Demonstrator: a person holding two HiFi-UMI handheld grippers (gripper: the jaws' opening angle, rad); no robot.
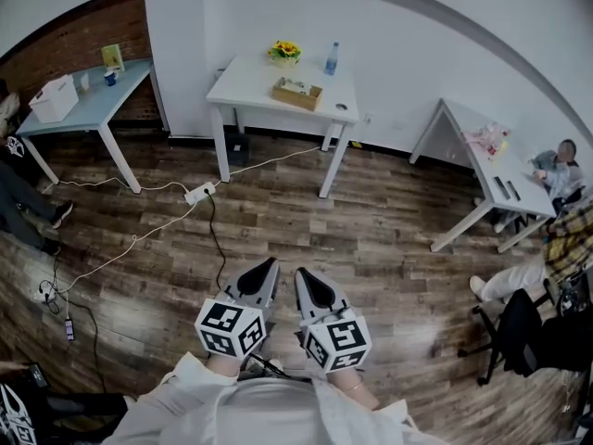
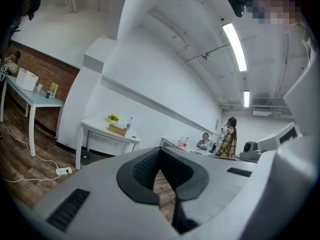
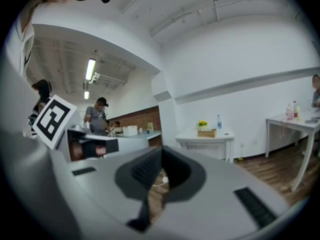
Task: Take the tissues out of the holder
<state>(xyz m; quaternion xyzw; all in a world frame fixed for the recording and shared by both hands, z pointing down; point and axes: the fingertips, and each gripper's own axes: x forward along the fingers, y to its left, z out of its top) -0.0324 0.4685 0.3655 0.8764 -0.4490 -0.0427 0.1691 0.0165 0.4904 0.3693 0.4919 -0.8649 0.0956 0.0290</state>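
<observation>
The wooden tissue holder [image 1: 297, 92] with white tissues in it stands on a white table [image 1: 250, 86] across the room, next to yellow flowers [image 1: 284, 51] and a water bottle [image 1: 332, 58]. Both grippers are held close to the body, far from that table and pointing towards it. My left gripper [image 1: 269, 267] is shut and holds nothing. My right gripper [image 1: 303, 277] is shut too, with nothing in it. The holder looks small in the left gripper view [image 2: 117, 130] and in the right gripper view [image 3: 206, 133], beyond the closed tips of the left gripper [image 2: 160, 153] and the right gripper [image 3: 161, 154].
Wood floor lies between me and the table, crossed by a power strip [image 1: 198, 193] and white cables. A pale blue table [image 1: 88, 100] with a white box [image 1: 54, 97] stands at the left. At the right are another white table [image 1: 482, 156], seated people and a black chair [image 1: 519, 332].
</observation>
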